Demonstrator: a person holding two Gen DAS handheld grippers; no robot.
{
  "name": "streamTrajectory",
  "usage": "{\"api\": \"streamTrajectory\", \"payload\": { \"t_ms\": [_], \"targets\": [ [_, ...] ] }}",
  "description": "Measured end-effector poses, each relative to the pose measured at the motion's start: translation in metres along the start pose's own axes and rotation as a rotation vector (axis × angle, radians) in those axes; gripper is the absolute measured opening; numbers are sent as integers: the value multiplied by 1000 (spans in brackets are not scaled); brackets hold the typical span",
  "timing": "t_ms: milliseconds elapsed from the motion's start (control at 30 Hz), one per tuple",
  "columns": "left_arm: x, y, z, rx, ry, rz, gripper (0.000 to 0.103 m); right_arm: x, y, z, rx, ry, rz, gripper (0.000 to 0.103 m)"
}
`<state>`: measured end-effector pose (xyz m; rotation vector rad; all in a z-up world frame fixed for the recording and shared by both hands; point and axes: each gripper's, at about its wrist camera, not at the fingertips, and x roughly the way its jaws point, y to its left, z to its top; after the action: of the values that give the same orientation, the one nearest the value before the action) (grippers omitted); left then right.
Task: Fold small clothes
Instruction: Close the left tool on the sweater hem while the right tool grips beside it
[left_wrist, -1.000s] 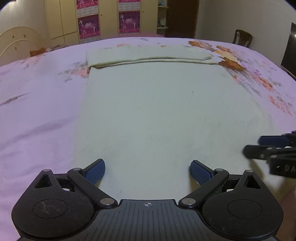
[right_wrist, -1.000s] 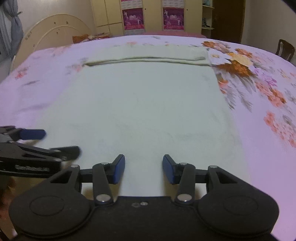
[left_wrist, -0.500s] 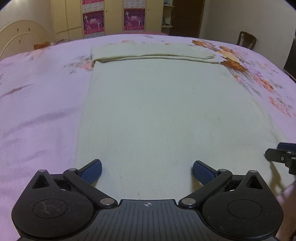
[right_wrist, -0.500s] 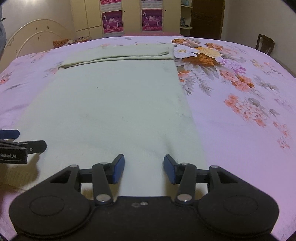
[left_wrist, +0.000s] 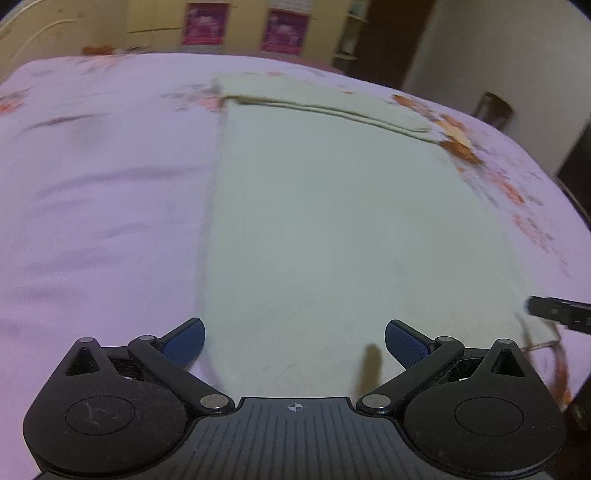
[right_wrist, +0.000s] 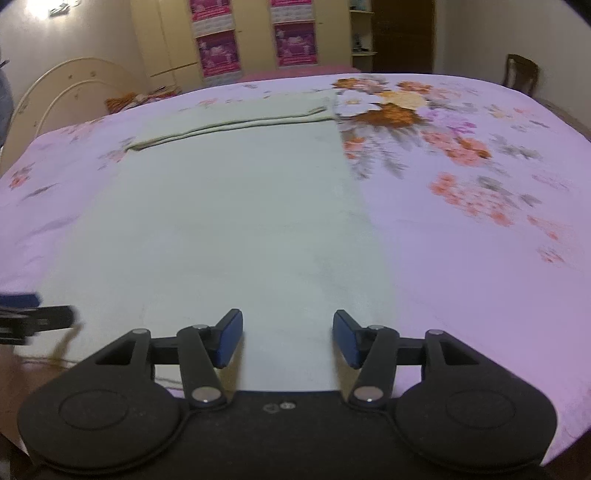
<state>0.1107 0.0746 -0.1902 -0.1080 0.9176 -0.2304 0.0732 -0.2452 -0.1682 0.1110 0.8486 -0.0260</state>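
Each tool is matte black plastic: two round discs beside a ribbed central plate, with silver rivets on the linkage arms. The left tool (left_wrist: 294, 343) and right tool (right_wrist: 288, 338) carry blue ridged pads (left_wrist: 404, 341). A crosshair mark sits on the left plate.

Floral bedsheet (right_wrist: 461, 229); pink posters (right_wrist: 295, 40) on wardrobe; chair (right_wrist: 522, 74), seemingly wooden.

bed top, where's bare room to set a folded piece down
Free: the plain pink sheet left of the pale green knitted cloth, and the flowered stretch to its right. Taken: the middle under the cloth, its folded far end, and the near edge where both claws hover.
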Motion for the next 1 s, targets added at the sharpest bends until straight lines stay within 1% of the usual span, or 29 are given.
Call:
{"api": "streamTrajectory", "payload": {
  "t_ms": [33,100,167,233,267,333,367,433,500,600,633,667,700,733,767,867,967,1000],
  "targets": [
    [-1,3,-2,-4,6,-2,101,-1,-4,0,5,0,-10,54],
    [-5,10,-7,-26,4,0,90,-2,-12,0,13,-2,-34,54],
    [-6,13,-8,-33,4,-7,87,-1,-19,0,23,2,-56,54],
    [-6,19,-7,-68,7,-31,69,3,-26,0,35,13,-76,54],
    [-6,22,-7,-84,8,-35,66,4,-29,-1,42,21,-83,54],
    [-5,27,-6,-122,12,-63,55,9,-33,-3,61,39,-84,54],
    [-4,28,-6,-138,17,-77,51,11,-35,-4,75,50,-77,54],
    [-1,28,-5,-170,40,-129,28,14,-35,-6,93,56,-63,56],
    [6,26,-6,-181,72,-183,18,14,-33,-5,94,64,-53,55],
    [13,22,-4,-166,64,-200,18,15,-30,-3,88,87,-30,46],
    [14,23,-2,-172,63,-206,15,16,-29,-2,81,93,-33,41],
    [16,23,0,-171,63,-212,10,16,-29,-1,83,99,-31,33],
    [16,22,2,-160,63,-217,9,16,-29,0,90,108,-16,28],
    [15,21,3,-147,58,-221,9,16,-29,1,95,121,5,15],
    [13,19,4,-130,50,-225,9,15,-29,2,104,129,35,8],
    [6,13,15,-81,11,-233,9,9,-29,8,129,106,80,8],
    [1,13,37,-87,-45,-235,9,2,-33,24,188,55,163,8],
    [0,13,46,-88,-66,-239,9,1,-33,30,198,39,179,8]
  ]
}}
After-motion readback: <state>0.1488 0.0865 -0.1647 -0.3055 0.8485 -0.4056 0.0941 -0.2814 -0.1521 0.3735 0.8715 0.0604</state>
